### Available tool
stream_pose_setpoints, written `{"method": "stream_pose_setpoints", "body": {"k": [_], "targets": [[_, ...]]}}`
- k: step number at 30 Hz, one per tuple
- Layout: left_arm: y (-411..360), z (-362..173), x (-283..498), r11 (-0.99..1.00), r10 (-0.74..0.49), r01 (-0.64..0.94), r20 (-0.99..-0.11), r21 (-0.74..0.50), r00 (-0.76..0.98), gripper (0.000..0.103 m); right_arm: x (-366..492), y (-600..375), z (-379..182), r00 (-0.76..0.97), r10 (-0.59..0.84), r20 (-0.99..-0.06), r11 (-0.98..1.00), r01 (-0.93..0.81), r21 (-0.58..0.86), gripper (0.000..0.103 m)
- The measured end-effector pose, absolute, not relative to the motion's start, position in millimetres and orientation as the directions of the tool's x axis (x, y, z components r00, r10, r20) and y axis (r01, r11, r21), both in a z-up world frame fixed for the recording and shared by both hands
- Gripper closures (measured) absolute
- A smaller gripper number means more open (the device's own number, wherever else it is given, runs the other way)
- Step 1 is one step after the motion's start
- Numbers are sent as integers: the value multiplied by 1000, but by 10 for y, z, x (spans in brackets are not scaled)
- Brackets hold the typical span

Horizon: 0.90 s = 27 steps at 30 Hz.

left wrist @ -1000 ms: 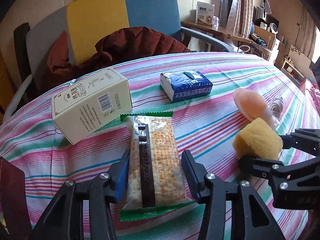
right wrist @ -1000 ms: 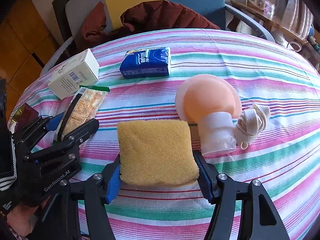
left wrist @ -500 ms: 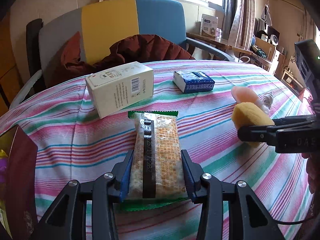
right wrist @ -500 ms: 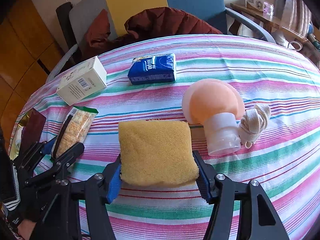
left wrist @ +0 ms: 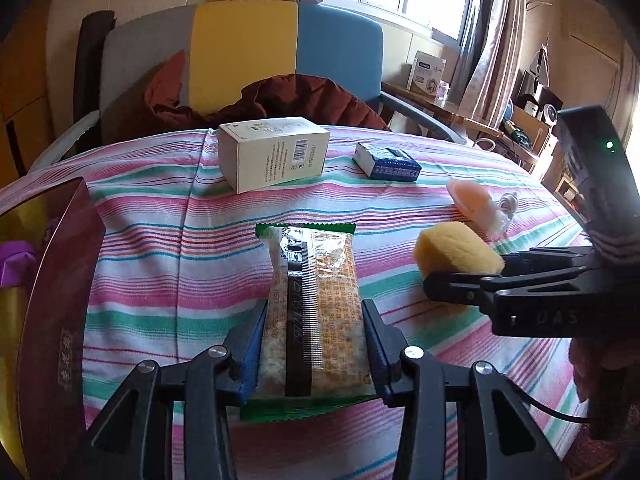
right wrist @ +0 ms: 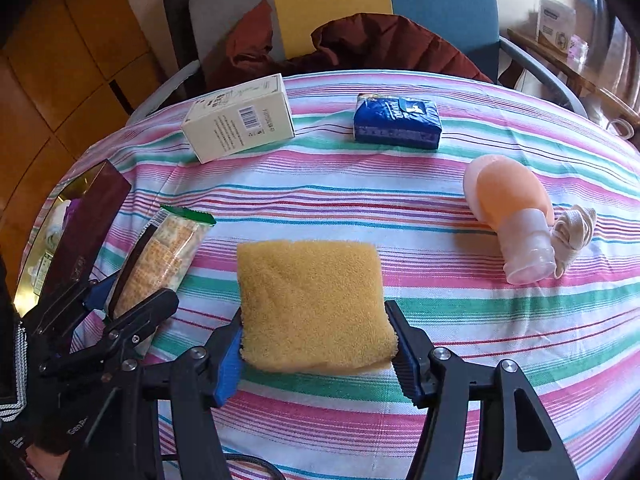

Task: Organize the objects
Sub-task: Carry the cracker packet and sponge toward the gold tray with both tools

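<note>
A cracker packet (left wrist: 312, 264) with green ends sticks out forward from my left gripper (left wrist: 314, 314), whose blue pads press on its sides. In the right wrist view the same packet (right wrist: 168, 248) slants up from the left gripper (right wrist: 132, 294) at the lower left. My right gripper (right wrist: 315, 316) is shut on a yellow sponge (right wrist: 308, 292), held just over the striped tablecloth (right wrist: 440, 312). From the left wrist view, the sponge (left wrist: 452, 252) and right gripper (left wrist: 464, 272) are at the right.
A white carton (left wrist: 276, 152) and a blue tissue pack (left wrist: 388, 162) lie toward the far edge. A peach squeeze bottle (right wrist: 508, 208) and a knotted cloth (right wrist: 572, 232) lie at the right. A dark red box (left wrist: 60, 300) stands at the left. A chair with a brown jacket (left wrist: 288, 96) is behind.
The left jaws closed onto the cracker packet and the gripper carried it left, so the dark red box came into view. The right gripper shifted left with the sponge.
</note>
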State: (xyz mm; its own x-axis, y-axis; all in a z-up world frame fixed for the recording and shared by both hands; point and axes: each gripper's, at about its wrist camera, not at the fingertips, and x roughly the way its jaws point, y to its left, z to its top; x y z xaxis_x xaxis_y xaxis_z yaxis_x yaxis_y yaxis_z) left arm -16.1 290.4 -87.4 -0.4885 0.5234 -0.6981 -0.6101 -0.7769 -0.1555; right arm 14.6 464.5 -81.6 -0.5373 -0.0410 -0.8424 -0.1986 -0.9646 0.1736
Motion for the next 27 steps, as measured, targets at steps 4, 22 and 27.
{"method": "stream_pose_setpoints", "body": {"k": [4, 22, 27], "targets": [[2772, -832, -6, -766, 546, -617, -691, -182, -474, 59, 131, 4608, -844, -534, -25, -845, -971, -190, 148, 40], [1780, -273, 147, -804, 575, -529, -586, -272, -572, 59, 122, 4525, -861, -531, 18, -847, -984, -159, 79, 39], [1378, -171, -38, -850, 521, -442, -588, -287, -619, 59, 118, 4529, -865, -534, 17, -845, -984, -158, 80, 39]]}}
